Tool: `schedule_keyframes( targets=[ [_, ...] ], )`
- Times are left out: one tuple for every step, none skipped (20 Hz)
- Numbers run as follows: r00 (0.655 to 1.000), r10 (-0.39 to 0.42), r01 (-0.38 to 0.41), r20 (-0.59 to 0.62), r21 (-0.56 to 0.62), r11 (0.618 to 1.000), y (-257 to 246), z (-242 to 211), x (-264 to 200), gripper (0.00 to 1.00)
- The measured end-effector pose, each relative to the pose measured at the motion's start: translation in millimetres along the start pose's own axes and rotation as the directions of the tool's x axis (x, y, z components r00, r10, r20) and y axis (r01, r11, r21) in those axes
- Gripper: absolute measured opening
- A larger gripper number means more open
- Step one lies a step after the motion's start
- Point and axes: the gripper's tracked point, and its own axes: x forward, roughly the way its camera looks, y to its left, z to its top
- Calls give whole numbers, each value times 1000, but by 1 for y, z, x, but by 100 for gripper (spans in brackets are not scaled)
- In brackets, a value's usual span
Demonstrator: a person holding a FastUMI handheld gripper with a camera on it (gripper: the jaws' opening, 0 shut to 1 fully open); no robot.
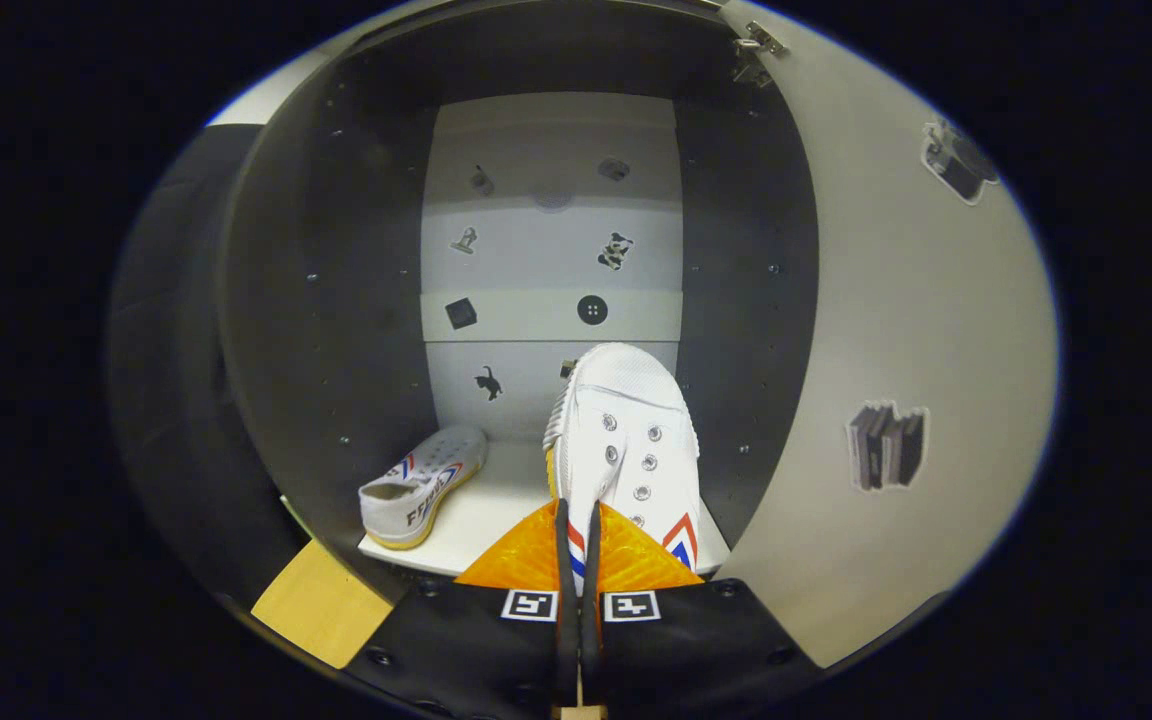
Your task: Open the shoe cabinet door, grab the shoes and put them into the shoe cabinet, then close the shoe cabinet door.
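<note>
The held shoe [626, 440] hangs toe-first inside the cabinet [336, 330], above its shelf [496, 510], with the hand-held gripper [578, 540] clenched on its heel. Lower it flat beside the other shoe [423, 487], clear of the open door [896, 350], then release.

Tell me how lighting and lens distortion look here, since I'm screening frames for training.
Gripper view: fisheye bends the open cabinet door and side walls into curves; the back panel is brightly lit while the side walls sit in shadow; the held shoe, pinched by the gripper, and the second shoe look sharp, without glare.
</note>
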Motion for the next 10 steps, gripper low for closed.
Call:
schedule_keyframes(
  targets=[
    [1000, -10, 10, -1, 21, 1000, 0, 4, -3, 3],
    [1000, -14, 14, -3, 40, 999, 0, 8, -6, 3],
    [1000, -19, 19, -8, 52, 998, 1, 11, -6, 2],
    [1000, -24, 25, -14, 56, 998, 1, 11, -7, 3],
    [999, -31, 32, -20, 52, 998, 0, 10, -7, 3],
    [999, -32, 33, -26, 43, 999, 1, 8, -7, 3],
    [999, -31, 32, -31, 29, 999, 0, 7, -5, 3],
    [999, -26, 27, -47, 13, 1000, 0, 4, -5, 3],
    [998, -19, 20, -66, 5, 1000, -1, 3, -6, 2],
    [996, -6, 7, -90, 11, 1000, -1, 1, -8, 3]
  ],
)
